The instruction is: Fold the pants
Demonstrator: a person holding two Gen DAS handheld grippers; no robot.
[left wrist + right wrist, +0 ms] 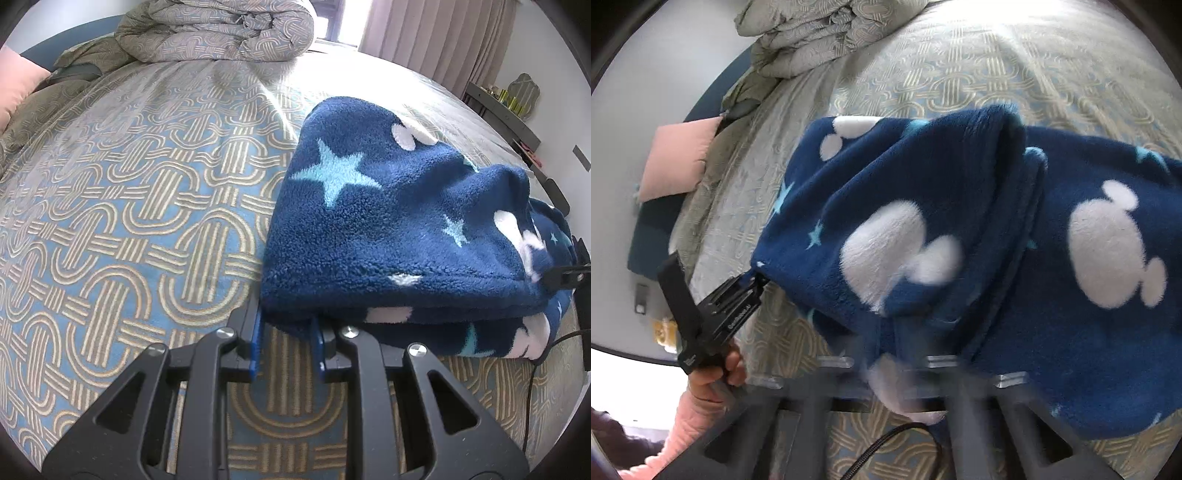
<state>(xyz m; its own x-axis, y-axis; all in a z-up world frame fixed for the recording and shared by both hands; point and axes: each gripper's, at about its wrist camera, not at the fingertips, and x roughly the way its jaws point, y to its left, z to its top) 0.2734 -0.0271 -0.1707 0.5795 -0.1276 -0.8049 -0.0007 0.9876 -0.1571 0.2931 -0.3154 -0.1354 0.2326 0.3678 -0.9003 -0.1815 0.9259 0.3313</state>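
Dark blue fleece pants (pixel 388 221) with white mouse-head shapes and pale blue stars lie folded in layers on the bed. My left gripper (pixel 288 328) is shut on their near left corner, with the blue fingers (pixel 256 343) pinching the top layer. From the right wrist view the same left gripper (pixel 757 277) holds that corner of the pants (pixel 923 221), with a person's hand (pixel 713 380) on its handle. My right gripper (pixel 897 354) is blurred; fleece runs down between its jaws and it is shut on the cloth. In the left wrist view the right gripper (pixel 554 275) shows at the pants' right edge.
A patterned blue and beige bedspread (pixel 129 221) covers the bed. At the head end lie a rolled duvet (pixel 221 33) and a pink pillow (pixel 679 158). A dark shelf (pixel 517 114) runs along the wall to the right. A black cable (pixel 886 450) trails under the right gripper.
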